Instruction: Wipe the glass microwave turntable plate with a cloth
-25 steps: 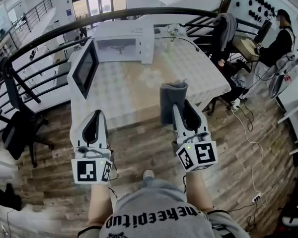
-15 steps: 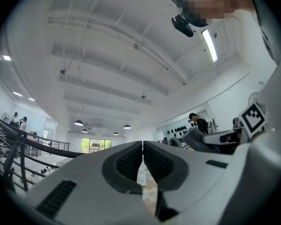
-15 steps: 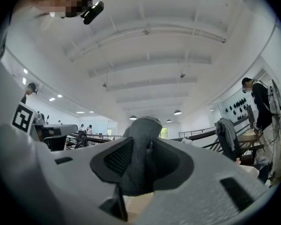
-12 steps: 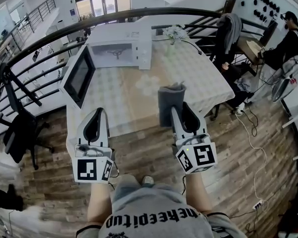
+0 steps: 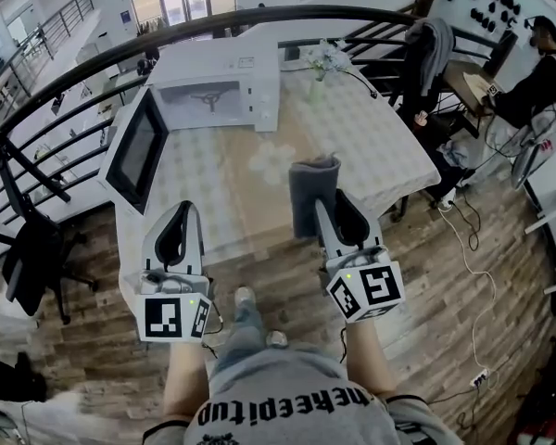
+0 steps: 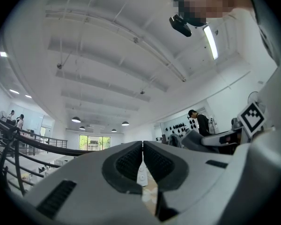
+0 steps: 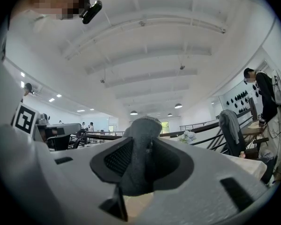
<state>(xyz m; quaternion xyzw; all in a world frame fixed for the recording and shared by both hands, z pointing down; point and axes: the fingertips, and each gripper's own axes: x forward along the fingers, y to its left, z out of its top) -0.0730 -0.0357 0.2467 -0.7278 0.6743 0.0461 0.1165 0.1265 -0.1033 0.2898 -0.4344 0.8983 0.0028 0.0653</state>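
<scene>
The glass turntable plate (image 5: pixel 271 161) shows as a faint clear disc on the checkered table (image 5: pixel 199 179), in front of the white microwave (image 5: pixel 224 86). My right gripper (image 5: pixel 322 202) is shut on a grey cloth (image 5: pixel 311 191), held upright above the table's near edge, just right of the plate. In the right gripper view the cloth (image 7: pixel 143 139) stands up between the jaws of the right gripper (image 7: pixel 139 161). My left gripper (image 5: pixel 180 211) hangs over the table's near left part with its jaws pressed together and nothing in them. The left gripper view shows the left gripper (image 6: pixel 142 161) shut.
The microwave's door (image 5: pixel 135 148) swings open to the left over the table's left edge. A vase of flowers (image 5: pixel 321 61) stands at the back right. A dark railing (image 5: pixel 65 72) curves behind the table. An office chair (image 5: pixel 32 248) stands left, and a person (image 5: pixel 530 68) sits far right.
The table and microwave have come nearer and lower in the head view as the person stepped forward. Both grippers keep their pose, the right still holding the cloth.
</scene>
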